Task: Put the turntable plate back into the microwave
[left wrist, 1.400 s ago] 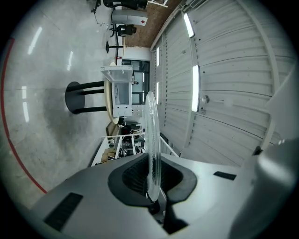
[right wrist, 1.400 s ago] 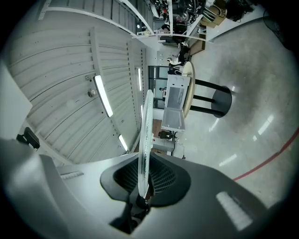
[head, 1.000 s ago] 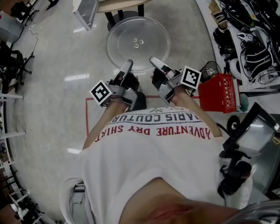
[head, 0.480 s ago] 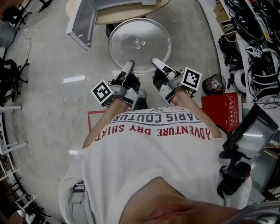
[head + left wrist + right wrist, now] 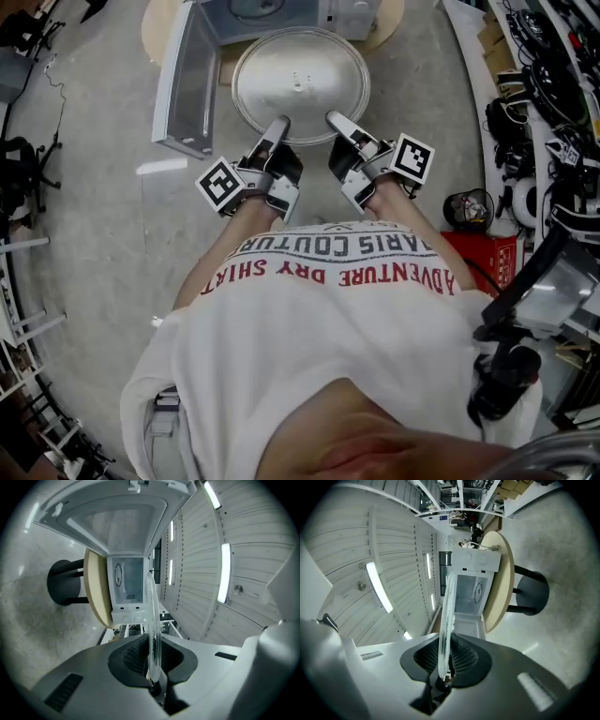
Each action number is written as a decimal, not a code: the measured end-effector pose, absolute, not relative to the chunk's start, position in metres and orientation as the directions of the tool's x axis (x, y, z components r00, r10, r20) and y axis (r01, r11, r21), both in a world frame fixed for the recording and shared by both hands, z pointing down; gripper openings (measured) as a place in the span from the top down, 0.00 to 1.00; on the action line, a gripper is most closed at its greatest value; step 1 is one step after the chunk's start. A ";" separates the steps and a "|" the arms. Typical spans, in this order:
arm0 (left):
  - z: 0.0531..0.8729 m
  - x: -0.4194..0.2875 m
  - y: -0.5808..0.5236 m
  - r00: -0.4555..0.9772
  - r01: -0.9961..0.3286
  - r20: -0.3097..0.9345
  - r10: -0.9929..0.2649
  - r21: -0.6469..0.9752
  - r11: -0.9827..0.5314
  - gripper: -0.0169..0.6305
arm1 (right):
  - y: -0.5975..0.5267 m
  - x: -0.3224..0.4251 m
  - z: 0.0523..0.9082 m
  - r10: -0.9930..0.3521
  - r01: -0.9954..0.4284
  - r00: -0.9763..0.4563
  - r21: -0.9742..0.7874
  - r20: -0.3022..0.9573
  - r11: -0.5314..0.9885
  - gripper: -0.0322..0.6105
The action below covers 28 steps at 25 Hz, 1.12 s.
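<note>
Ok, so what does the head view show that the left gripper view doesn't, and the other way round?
Only the head view: the turntable plate's whole round face, both the left gripper and right gripper shut on its near rim, and a red box. Only the left gripper view: the plate edge-on between its jaws, the microwave interior, ceiling lights. Both: the plate, the open microwave door, the round table.

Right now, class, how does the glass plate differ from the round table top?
The plate is clear glass; the table top is tan and opaque. The plate is held at its rim by the left gripper and right gripper; the table top stands on a black pedestal and bears the microwave. Both are round.
</note>
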<state>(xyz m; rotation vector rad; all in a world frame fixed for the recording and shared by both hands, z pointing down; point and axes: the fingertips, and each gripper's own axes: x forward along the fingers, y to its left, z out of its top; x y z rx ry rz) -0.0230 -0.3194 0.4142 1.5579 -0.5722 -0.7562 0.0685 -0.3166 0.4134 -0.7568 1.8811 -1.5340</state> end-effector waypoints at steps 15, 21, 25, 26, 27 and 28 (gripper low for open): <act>0.454 -0.026 -0.431 0.597 0.035 -0.068 -0.799 0.998 -0.059 0.94 | -0.436 0.067 0.454 -0.700 -0.060 -0.714 -0.993 -0.027 0.100 0.90; 0.477 -0.028 -0.514 0.542 0.004 -0.016 -0.840 1.000 -0.016 0.94 | -0.526 0.066 0.480 -0.660 -0.051 -0.751 -0.997 0.001 0.056 0.90; 0.495 -0.033 -0.555 0.506 0.001 0.007 -0.862 1.000 0.008 0.94 | -0.570 0.060 0.500 -0.629 -0.044 -0.777 -0.999 0.016 0.029 0.90; 0.500 -0.035 -0.564 0.498 0.000 0.009 -0.867 1.000 0.011 0.94 | -0.580 0.058 0.505 -0.624 -0.045 -0.781 -0.999 0.019 0.025 0.90; 0.505 -0.038 -0.572 0.492 0.000 0.010 -0.870 1.000 0.012 0.94 | -0.589 0.056 0.510 -0.621 -0.046 -0.783 -0.999 0.024 0.020 0.90; 0.510 -0.040 -0.580 0.487 0.002 0.010 -0.874 1.000 0.012 0.94 | -0.597 0.053 0.516 -0.619 -0.050 -0.784 -0.999 0.030 0.016 0.90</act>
